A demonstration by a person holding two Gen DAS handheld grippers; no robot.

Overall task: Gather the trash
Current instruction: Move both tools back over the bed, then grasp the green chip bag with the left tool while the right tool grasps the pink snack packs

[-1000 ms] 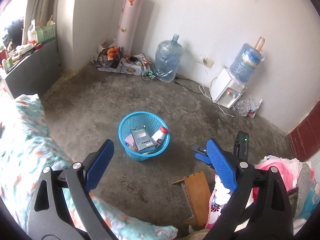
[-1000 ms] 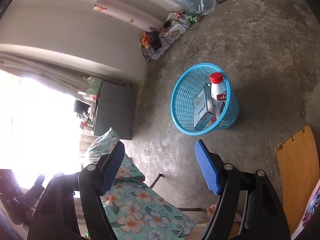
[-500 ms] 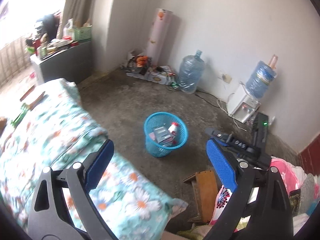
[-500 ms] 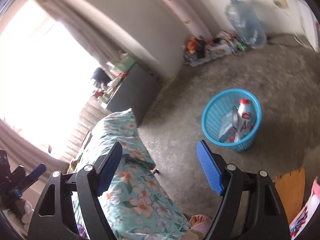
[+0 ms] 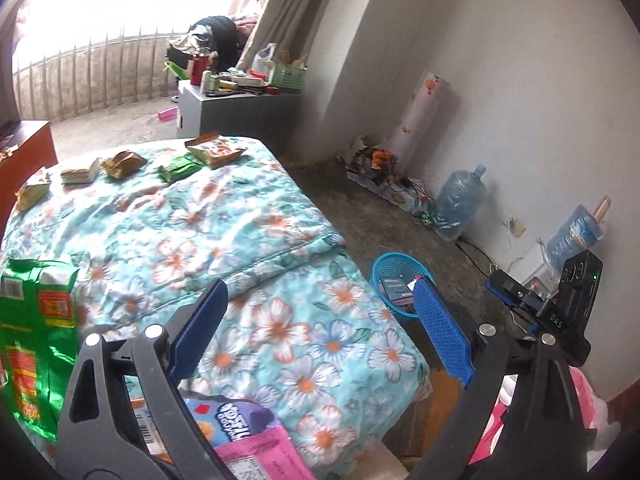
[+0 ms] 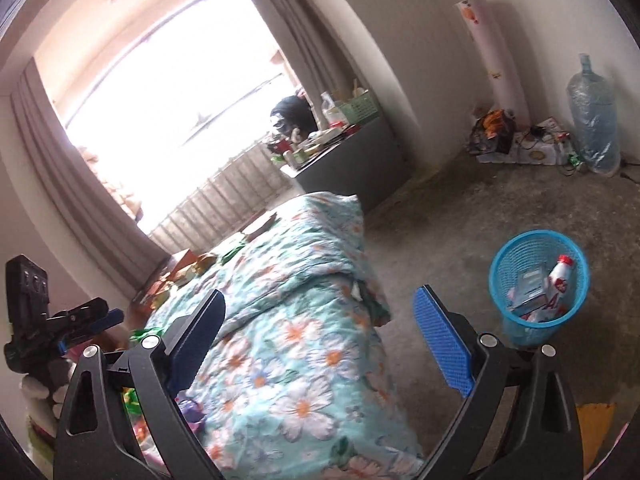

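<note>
Though blurred — crinkled green wrapper (image 5: pixel 34 344); flat.

A lived-in bedroom at home.
I see a floral quilt (image 5: pixel 240 248), curtains (image 6: pixel 72 184), water jugs (image 6: pixel 594 120) on the concrete floor (image 6: pixel 500 208).

The left wrist camera looks forward and down between its wide-set jaws across the flowered quilt (image 5: pixel 248 240), close beneath, toward the balcony railing (image 5: pixel 88 76) beyond the jaws. The right wrist camera faces much the same way, with the quilt (image 6: pixel 304 320) between its jaws and the window (image 6: pixel 160 92) ahead. Both views share the quilt, the grey cabinet (image 5: pixel 236 114) (image 6: pixel 344 164) and the blue basket (image 5: pixel 394 284) (image 6: pixel 540 284), just right of each right jaw.
</note>
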